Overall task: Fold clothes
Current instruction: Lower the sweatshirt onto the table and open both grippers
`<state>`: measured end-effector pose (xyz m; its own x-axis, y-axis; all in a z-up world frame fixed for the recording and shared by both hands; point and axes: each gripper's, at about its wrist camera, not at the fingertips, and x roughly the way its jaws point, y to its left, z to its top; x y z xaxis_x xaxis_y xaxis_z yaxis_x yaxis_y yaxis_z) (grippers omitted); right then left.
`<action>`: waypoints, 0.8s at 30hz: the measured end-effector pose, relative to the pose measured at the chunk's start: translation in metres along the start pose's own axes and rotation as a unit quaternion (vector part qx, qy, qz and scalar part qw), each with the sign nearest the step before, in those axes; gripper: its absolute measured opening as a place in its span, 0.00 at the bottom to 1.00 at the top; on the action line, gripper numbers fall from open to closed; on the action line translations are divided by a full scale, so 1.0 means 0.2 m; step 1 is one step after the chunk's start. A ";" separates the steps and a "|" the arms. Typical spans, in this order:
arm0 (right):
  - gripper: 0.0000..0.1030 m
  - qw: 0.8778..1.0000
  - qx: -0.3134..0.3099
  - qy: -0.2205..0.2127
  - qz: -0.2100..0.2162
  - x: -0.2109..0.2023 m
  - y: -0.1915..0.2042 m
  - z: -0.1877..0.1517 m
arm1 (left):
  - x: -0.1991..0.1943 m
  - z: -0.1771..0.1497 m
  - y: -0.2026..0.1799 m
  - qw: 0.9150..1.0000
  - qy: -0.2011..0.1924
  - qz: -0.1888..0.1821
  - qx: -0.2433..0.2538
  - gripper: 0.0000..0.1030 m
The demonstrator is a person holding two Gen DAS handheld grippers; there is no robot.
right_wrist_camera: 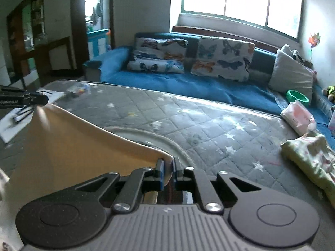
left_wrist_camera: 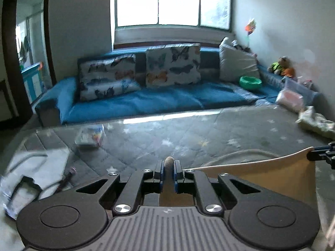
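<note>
A beige garment (left_wrist_camera: 280,177) is held taut between both grippers above the grey quilted mattress (left_wrist_camera: 188,138). My left gripper (left_wrist_camera: 168,167) is shut on one corner of it; a nub of fabric pokes up between the fingers. My right gripper (right_wrist_camera: 167,168) is shut on the other corner of the beige garment (right_wrist_camera: 69,144). Each gripper shows at the edge of the other's view: the right one (left_wrist_camera: 322,154) at far right, the left one (right_wrist_camera: 25,100) at far left. The garment's lower part is hidden behind the grippers.
A floral green garment (right_wrist_camera: 309,156) lies on the mattress at right. A white sheet with dark items (left_wrist_camera: 31,175) and a small clear packet (left_wrist_camera: 91,136) lie at left. A blue sofa (left_wrist_camera: 146,98) with butterfly cushions, a green bowl (left_wrist_camera: 250,82) and a pink pack (right_wrist_camera: 297,117) stands behind.
</note>
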<state>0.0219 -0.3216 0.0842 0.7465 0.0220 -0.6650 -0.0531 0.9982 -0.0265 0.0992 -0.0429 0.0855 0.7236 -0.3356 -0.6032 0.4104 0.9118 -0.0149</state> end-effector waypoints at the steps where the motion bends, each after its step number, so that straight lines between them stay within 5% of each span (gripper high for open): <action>1: 0.07 1.000 0.004 0.008 -0.002 0.06 0.00 0.00 | 0.04 -0.01 0.01 1.000 0.006 0.003 -0.005 0.10; 9: 0.10 0.999 0.013 0.048 -0.022 0.31 -0.03 -0.07 | 0.37 -0.05 0.05 0.998 0.050 0.028 -0.041 0.14; 17: 0.12 0.997 -0.004 0.054 0.050 0.13 0.10 -0.12 | 0.09 -0.10 0.04 0.999 0.032 0.019 -0.015 0.16; 24: 0.14 0.991 -0.047 0.071 0.103 -0.04 0.36 -0.32 | -0.29 -0.37 -0.10 0.999 0.033 -0.012 0.039 0.16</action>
<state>-0.0307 -0.2538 0.0410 0.6133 0.2102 -0.7614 -0.2610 0.9637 0.0559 0.0079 -0.0234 0.0610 0.6761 -0.3390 -0.6542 0.4710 0.8816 0.0300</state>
